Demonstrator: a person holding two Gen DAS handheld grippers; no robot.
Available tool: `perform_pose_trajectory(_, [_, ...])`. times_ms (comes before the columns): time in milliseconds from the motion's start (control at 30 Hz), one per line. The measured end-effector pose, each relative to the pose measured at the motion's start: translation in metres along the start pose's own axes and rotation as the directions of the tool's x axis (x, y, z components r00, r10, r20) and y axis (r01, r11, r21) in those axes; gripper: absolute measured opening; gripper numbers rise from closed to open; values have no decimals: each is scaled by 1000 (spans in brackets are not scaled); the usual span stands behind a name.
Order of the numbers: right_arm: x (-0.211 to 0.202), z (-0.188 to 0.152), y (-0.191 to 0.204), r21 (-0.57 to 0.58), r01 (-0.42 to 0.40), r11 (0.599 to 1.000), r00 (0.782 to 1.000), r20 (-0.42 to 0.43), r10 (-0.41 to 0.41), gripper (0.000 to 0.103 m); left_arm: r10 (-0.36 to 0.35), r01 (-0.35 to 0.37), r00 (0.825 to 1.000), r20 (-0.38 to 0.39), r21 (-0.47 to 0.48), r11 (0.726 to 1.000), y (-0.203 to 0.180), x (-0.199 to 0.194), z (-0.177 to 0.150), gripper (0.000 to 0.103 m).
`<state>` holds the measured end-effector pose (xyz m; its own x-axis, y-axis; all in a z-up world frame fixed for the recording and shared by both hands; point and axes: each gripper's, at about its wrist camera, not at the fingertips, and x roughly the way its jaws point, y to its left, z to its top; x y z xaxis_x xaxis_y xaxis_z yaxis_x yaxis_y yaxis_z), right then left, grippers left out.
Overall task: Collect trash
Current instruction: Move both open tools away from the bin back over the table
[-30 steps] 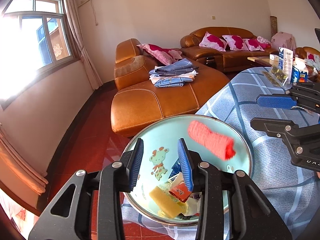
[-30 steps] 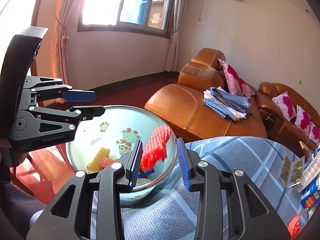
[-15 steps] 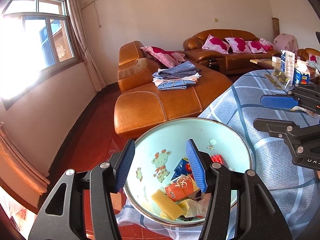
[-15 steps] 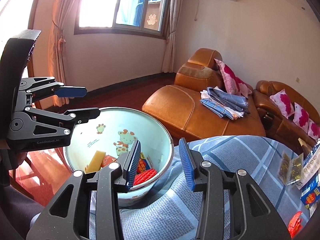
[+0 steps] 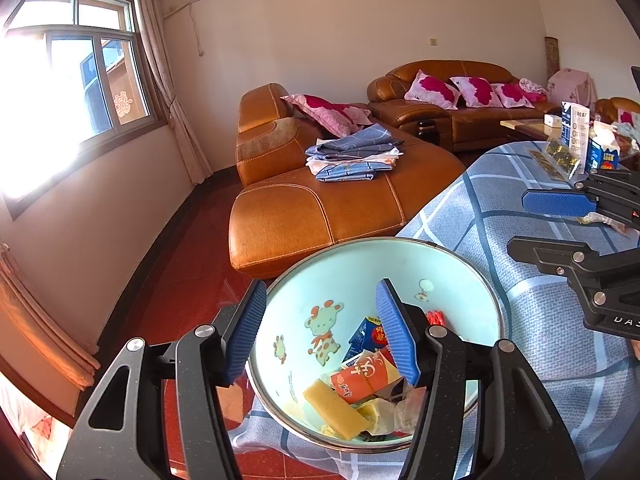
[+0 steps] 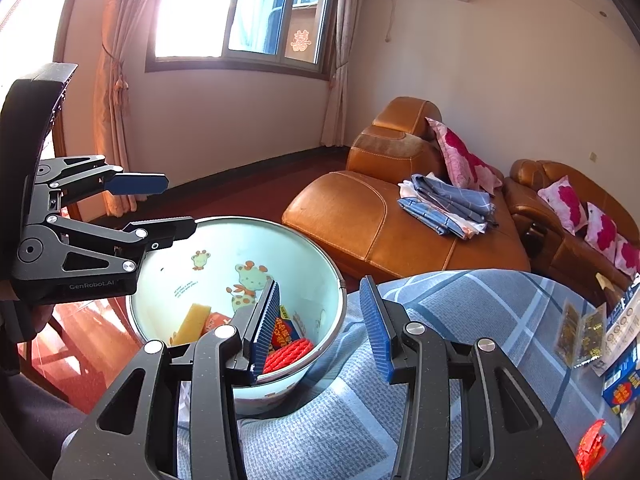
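Note:
A pale blue bowl (image 5: 400,240) with cartoon giraffes sits at the corner of the cloth-covered table (image 5: 500,200). In it lie a red ribbed roll (image 6: 288,356), a yellow sponge (image 5: 336,412), an orange-white packet (image 5: 364,376) and a blue carton (image 5: 366,336). My left gripper (image 5: 320,332) hovers over the bowl's near left rim, its jaws opening, with nothing pressed between the pads. My right gripper (image 6: 320,328) stands open over the bowl's right rim (image 6: 240,220), empty. Each gripper shows in the other's view: the left gripper (image 6: 176,206) and the right gripper (image 5: 532,226).
Further along the table lie gold packets (image 5: 558,156), blue cartons (image 5: 602,154), a crumpled wrapper (image 5: 600,220) and a red item (image 6: 592,444). An orange leather sofa (image 5: 320,208) with folded cloths stands behind, across the red floor.
The red roll has dropped from between my right gripper's fingers into the bowl. Both grippers' jaws have widened. Neither hand has shifted noticeably.

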<state>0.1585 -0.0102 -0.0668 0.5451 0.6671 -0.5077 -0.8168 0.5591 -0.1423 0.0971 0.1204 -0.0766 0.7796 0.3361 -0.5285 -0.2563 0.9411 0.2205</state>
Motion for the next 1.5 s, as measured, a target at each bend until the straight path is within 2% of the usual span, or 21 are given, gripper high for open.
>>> perform_pose_trajectory(567, [-4, 2, -5, 31, 25, 999, 999, 27, -26, 45, 0, 0, 1000, 10, 8, 1000, 2, -4, 5, 59])
perform_pose_trajectory(633, [-6, 1, -6, 38, 34, 999, 999, 35, -35, 45, 4, -4, 1000, 16, 6, 1000, 2, -6, 6, 63])
perform_pose_trajectory(767, [-9, 1, -9, 55, 49, 997, 998, 45, -52, 46, 6, -6, 1000, 19, 6, 1000, 2, -6, 6, 64])
perform_pose_trajectory(967, [-12, 0, -13, 74, 62, 995, 996, 60, -66, 51, 7, -8, 1000, 20, 7, 1000, 1, -7, 7, 66])
perform_pose_trajectory(1167, [-15, -2, -18, 92, 79, 993, 993, 75, -86, 57, 9, -10, 1000, 23, 10, 1000, 0, -10, 7, 72])
perform_pose_trajectory(1233, [-16, -2, -19, 99, 88, 991, 992, 79, -96, 59, 17, -17, 999, 29, 9, 1000, 0, -11, 7, 82])
perform_pose_trajectory(1333, [-18, -3, -21, 114, 112, 987, 989, 84, -122, 61, 16, -16, 999, 31, 12, 1000, -1, -13, 7, 82])
perform_pose_trajectory(1400, [-19, -3, -24, 125, 124, 984, 987, 87, -136, 69, 15, -16, 999, 30, 18, 1000, -3, -14, 7, 82])
perform_pose_trajectory(1500, [-22, -4, -26, 140, 136, 981, 984, 96, -150, 70, 14, -15, 999, 30, 19, 1000, -4, -14, 8, 83])
